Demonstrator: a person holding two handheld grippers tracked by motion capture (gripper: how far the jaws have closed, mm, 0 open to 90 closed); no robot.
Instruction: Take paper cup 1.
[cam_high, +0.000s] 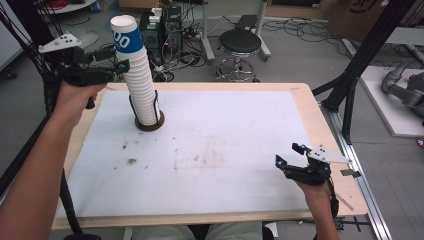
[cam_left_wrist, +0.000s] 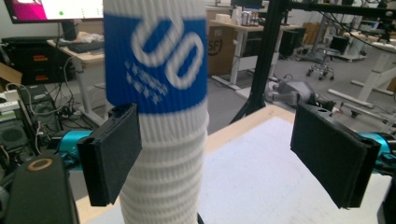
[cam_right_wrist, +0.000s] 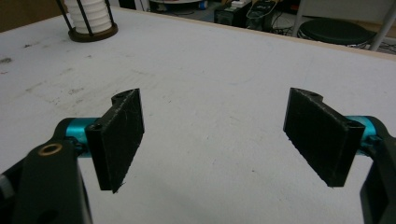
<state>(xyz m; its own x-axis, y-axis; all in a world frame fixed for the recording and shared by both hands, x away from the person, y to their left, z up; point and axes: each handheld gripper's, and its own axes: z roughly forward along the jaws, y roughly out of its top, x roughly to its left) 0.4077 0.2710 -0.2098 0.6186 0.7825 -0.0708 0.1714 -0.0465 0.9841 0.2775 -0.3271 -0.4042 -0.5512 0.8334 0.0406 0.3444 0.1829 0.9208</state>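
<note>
From above, my left gripper (cam_high: 121, 66) sits at about ten o'clock on the worktop (cam_high: 310, 130), held up in the air by my left hand (cam_high: 75, 97). Its jaws stand wide apart beside the upper part of a tall stack of white paper cups (cam_high: 140, 85). In the left gripper view, the stack (cam_left_wrist: 161, 116) rises just past the left-hand jaw, and the other jaw is well clear of it; whether the near jaw touches the cups I cannot tell, as the picture is soft there. The topmost cup wears a blue band (cam_left_wrist: 156, 56) with white lettering. The stack leans slightly and stands in a dark wire holder (cam_high: 149, 120) on a round brown base, near eleven o'clock on the white mat (cam_high: 225, 150).

At about four o'clock, my right gripper (cam_high: 289, 153) hovers low over the mat near its edge. Its jaws are also wide apart, with nothing between them. In the right gripper view, the holder (cam_right_wrist: 91, 28) sits far off at upper left.
</note>
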